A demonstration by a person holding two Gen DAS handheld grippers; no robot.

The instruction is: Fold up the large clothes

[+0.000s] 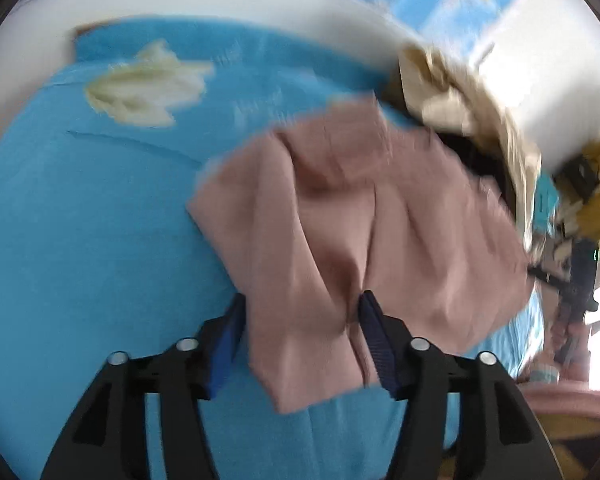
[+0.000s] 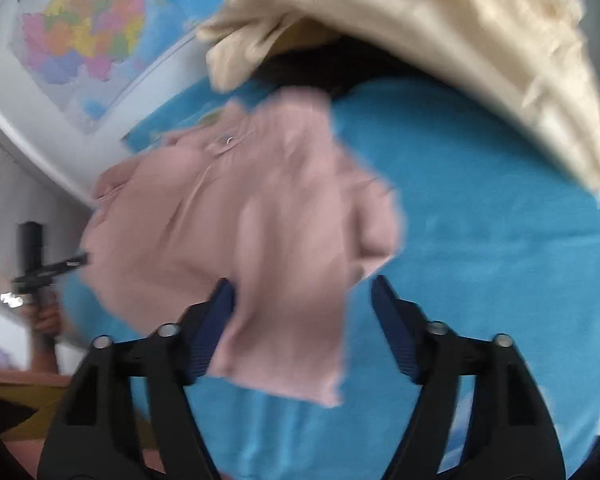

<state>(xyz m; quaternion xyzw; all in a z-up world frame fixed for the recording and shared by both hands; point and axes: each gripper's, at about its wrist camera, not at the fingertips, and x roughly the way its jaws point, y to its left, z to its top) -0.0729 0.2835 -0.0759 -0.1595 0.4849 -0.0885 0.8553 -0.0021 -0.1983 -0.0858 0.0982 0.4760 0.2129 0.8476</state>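
Step in hand: judged an early gather or straighten stage; the crumpled dusty-pink fabric garment (image 1: 356,248) lies bunched, with no clean fold visible.
Garment position: resting on the blue cloth-covered work surface (image 1: 80,240), its near edge reaching between the fingers of both tools.
Left gripper (image 1: 302,340): jaws spread apart; pink cloth lies between them, not pinched.
Right gripper (image 2: 302,326): jaws likewise spread; the garment's edge lies by the left finger, and the right finger stands clear of it.
Next move calls for: in my judgement, closing each tool on a separate edge or corner, then drawing the cloth flat before folding.
Surface: the blue cover bears a pale yellowish printed patch (image 1: 144,88) beyond the pink garment.
Other cloth: a cream woolly fabric heap (image 2: 480,40) lies beyond the pink garment.
Room: a coloured wall map (image 2: 88,32) hangs behind the surface; both views are motion-blurred, so finer detail is indeterminate.
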